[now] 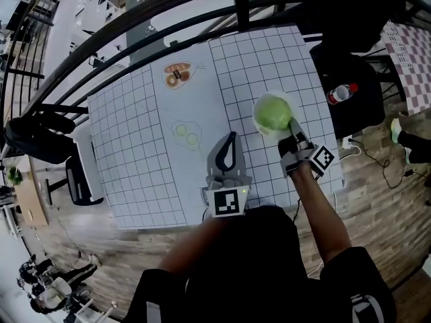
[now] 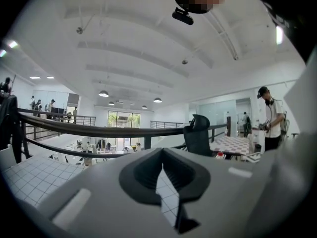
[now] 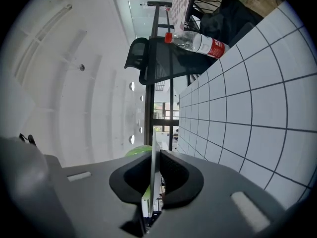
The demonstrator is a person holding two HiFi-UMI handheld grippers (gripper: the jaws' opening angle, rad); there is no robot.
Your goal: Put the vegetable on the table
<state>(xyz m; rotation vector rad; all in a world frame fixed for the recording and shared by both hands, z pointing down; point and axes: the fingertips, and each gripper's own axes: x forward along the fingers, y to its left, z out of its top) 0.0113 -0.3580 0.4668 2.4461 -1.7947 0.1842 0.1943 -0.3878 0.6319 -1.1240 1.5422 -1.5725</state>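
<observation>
A round green vegetable point(image 1: 273, 112) lies on a white plate point(image 1: 258, 122) at the right side of the gridded table point(image 1: 135, 147). My right gripper point(image 1: 290, 138) is shut on the plate's near rim. In the right gripper view the thin white plate point(image 3: 153, 155) stands edge-on between the jaws of that gripper point(image 3: 150, 175), and the green vegetable point(image 3: 134, 151) peeks out to its left. My left gripper point(image 1: 231, 140) hovers over the table's middle, shut with nothing in it. In its own view the left gripper point(image 2: 162, 166) has its jaws together over the grid cloth.
A picture of brown baked goods point(image 1: 177, 75) and an outline with two green circles point(image 1: 187, 133) lie on the cloth. A red-labelled bottle point(image 1: 342, 93) rests on a black chair point(image 1: 350, 86) to the right. A dark railing point(image 1: 202, 5) runs past the far edge.
</observation>
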